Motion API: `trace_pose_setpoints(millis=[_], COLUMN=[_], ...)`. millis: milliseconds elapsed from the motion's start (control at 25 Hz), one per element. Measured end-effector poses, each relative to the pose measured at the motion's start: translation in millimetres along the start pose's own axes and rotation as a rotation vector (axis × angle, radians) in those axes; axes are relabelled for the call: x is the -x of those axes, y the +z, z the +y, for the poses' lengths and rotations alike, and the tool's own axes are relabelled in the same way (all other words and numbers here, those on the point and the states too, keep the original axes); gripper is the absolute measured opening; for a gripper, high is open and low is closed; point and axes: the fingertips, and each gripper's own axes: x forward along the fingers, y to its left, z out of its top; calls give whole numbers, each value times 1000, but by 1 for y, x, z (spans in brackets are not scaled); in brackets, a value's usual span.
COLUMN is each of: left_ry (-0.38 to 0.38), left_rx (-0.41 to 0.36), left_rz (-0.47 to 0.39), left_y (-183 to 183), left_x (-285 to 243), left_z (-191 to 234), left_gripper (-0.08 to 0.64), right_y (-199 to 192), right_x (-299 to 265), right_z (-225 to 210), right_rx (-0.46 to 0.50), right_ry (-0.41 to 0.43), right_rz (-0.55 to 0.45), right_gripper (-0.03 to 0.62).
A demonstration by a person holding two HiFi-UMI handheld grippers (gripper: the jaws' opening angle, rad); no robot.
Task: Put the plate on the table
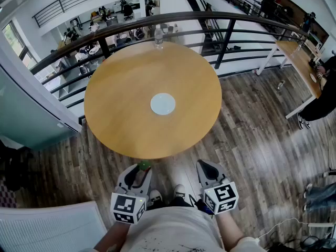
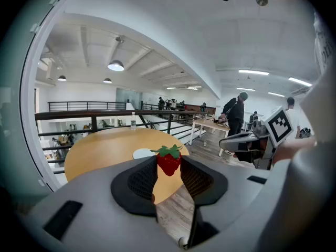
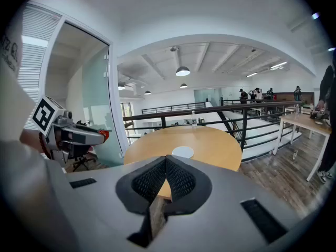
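Note:
A white plate (image 1: pixel 163 104) lies in the middle of the round wooden table (image 1: pixel 115 119); it also shows in the left gripper view as plate (image 2: pixel 142 153) and in the right gripper view as plate (image 3: pixel 182 151). My left gripper (image 1: pixel 140 170) hangs before the table's near edge, shut on a red strawberry (image 2: pixel 169 164) with green leaves, held at the jaw tips (image 2: pixel 169 159). The strawberry (image 1: pixel 144 165) peeks out green in the head view. My right gripper (image 1: pixel 208 168) is beside it, jaws shut (image 3: pixel 166 160) with nothing between them. Both grippers are well short of the plate.
A clear water bottle (image 1: pixel 158 38) stands at the table's far edge by the black railing (image 1: pixel 226 19). A light desk (image 1: pixel 302 62) and a person in black (image 1: pixel 324 101) are at the right. A white surface (image 1: pixel 47 227) sits at lower left, a glass wall (image 1: pixel 26 114) at left.

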Motion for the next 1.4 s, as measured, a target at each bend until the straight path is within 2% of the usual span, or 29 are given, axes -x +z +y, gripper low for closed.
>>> trace_pose_setpoints(millis=[320,520,720,840,1080,1400], left_ry=[2,4,13,26,64,115], left_rx=[1,38,42,41,91,80], left_rz=[-4,-10,-14,-14,-19,-22], left_y=[5,6,7,5,4,10], left_x=[-1,-2,-7,-10,-17,-21], left_z=[-4,-4,-11,-16,-19,-28], left_gripper=[150,150,150,150,150,150], right_y=[2,2,0,-2,-8,-12], right_x=[0,-1,-1,0,-2,3], right_z=[-2,-7,-11,-15,-26,-49], right_rx=[7,8,21,17,26,17], right_ry=[8,2,26,48,96,116], right_rz=[5,6,2,1,10,28], right_gripper=[25,25,25,25,25,25])
